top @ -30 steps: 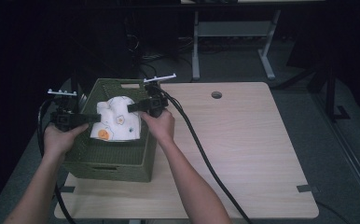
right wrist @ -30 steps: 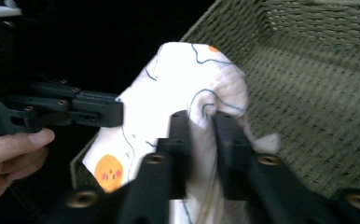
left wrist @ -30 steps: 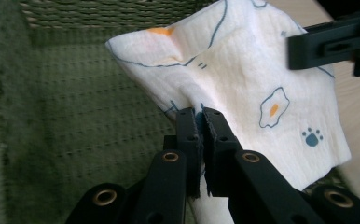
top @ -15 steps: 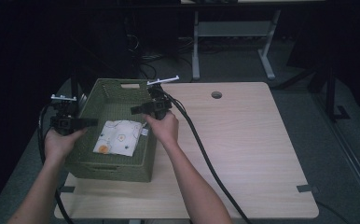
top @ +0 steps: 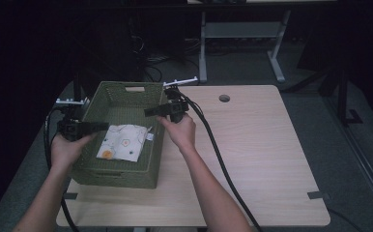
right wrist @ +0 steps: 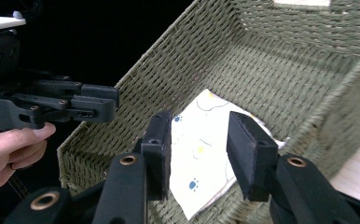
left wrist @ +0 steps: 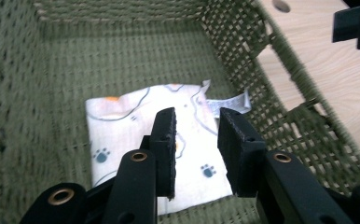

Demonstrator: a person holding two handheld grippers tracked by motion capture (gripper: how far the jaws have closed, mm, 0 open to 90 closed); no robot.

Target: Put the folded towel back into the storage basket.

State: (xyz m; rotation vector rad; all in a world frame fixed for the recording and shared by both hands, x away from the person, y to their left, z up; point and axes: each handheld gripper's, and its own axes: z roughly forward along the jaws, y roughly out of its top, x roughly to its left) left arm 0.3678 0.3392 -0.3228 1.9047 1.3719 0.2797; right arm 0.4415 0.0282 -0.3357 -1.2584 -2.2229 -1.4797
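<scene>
Jaws of the left gripper (left wrist: 197, 140) stood apart with nothing between them, having just been opening; in the left gripper view they hung above the folded white cloth printed with small paw marks and orange spots (left wrist: 155, 140), clear of it. That cloth lay flat on the floor of the rectangular olive-green woven basket (left wrist: 262, 70), toward the near end, with a small white tag sticking out from its edge toward the basket's right wall. In the high view the left gripper (top: 97, 127) reached in over the basket's (top: 126, 174) left rim, held in the person's left hand (top: 68, 147) just outside that wall.

The right gripper (right wrist: 199, 140) was likewise released, its jaws parted and empty, and they too had just been opening. Its own view looked down between them at the cloth (right wrist: 201, 149) in the basket (right wrist: 271, 60), with the left gripper (right wrist: 99, 105) and the left hand's fingers (right wrist: 15, 144) showing across the far wall. From above, the right gripper (top: 150, 111) sat over the basket's right rim, the right hand (top: 179, 130) beside that wall above the light wooden table top (top: 262, 159). The cloth (top: 121, 142) rested between the two grippers, touched by neither. Black cables (top: 213, 150) trailed from the right gripper back across the table toward the person.
</scene>
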